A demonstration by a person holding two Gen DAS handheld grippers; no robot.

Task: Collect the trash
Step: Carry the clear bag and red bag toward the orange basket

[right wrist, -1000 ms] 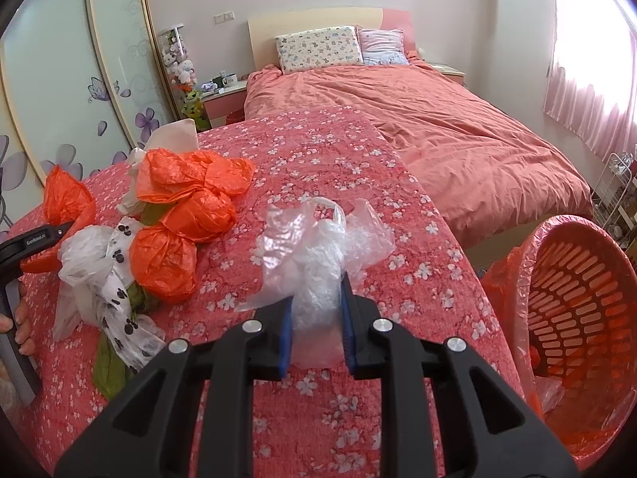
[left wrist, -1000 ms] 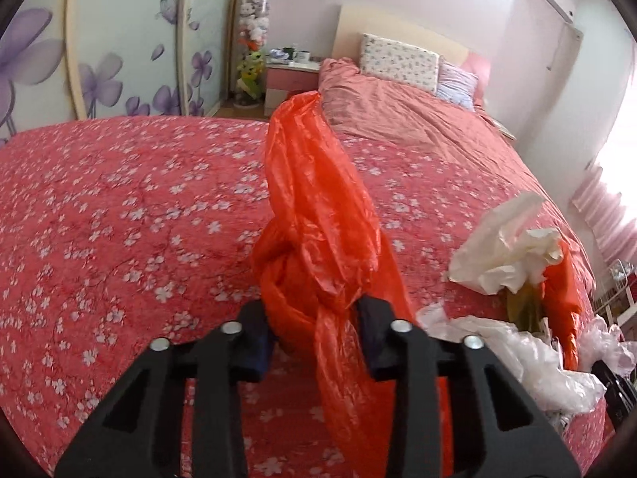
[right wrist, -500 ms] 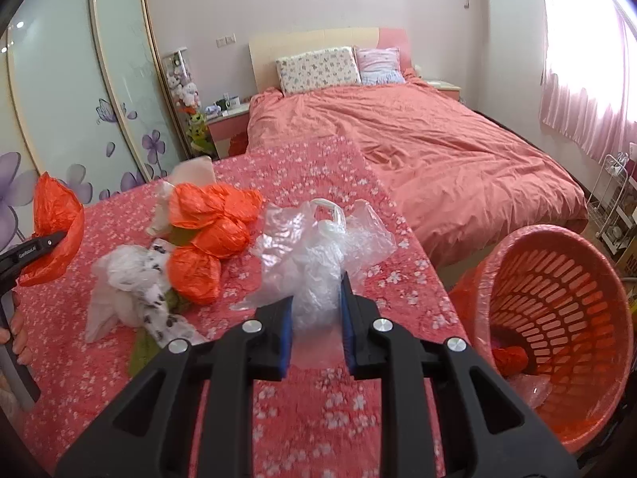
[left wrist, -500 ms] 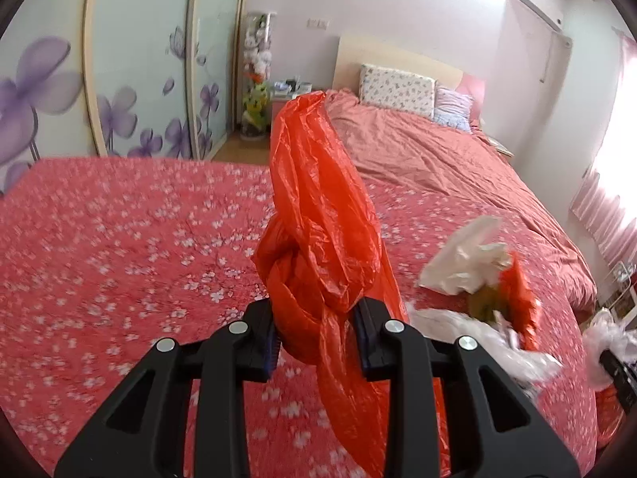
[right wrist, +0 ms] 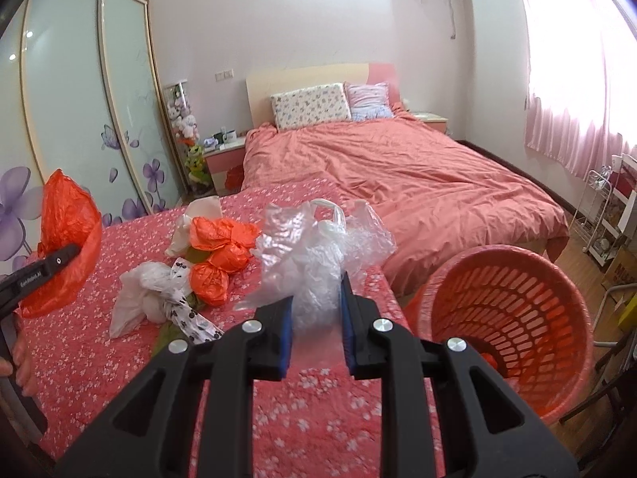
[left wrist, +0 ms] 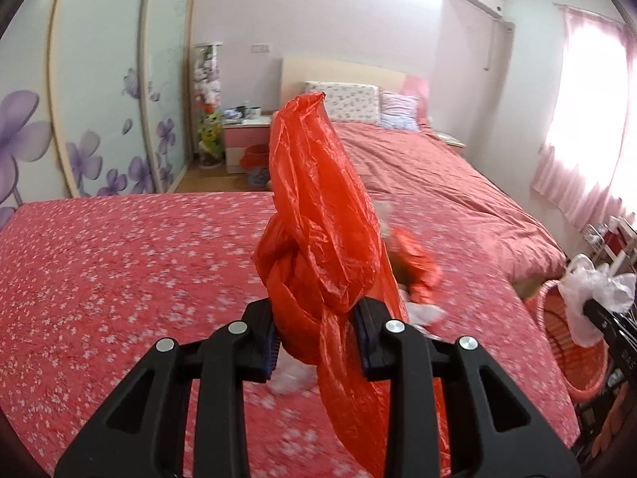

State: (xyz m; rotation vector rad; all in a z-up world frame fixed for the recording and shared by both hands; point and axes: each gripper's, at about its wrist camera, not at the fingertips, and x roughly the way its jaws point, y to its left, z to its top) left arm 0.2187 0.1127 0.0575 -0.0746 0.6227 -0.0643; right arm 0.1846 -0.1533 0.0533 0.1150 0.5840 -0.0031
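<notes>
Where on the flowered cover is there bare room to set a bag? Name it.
Free: the flowered cover left of the trash pile, and the near strip before the right gripper. Crowded: around the pile and by the basket.

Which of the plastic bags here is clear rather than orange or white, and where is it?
The clear crumpled bag pinched in the right tongs. The knotted orange bag is in the left tongs; the others lie on the flowered bedspread.
</notes>
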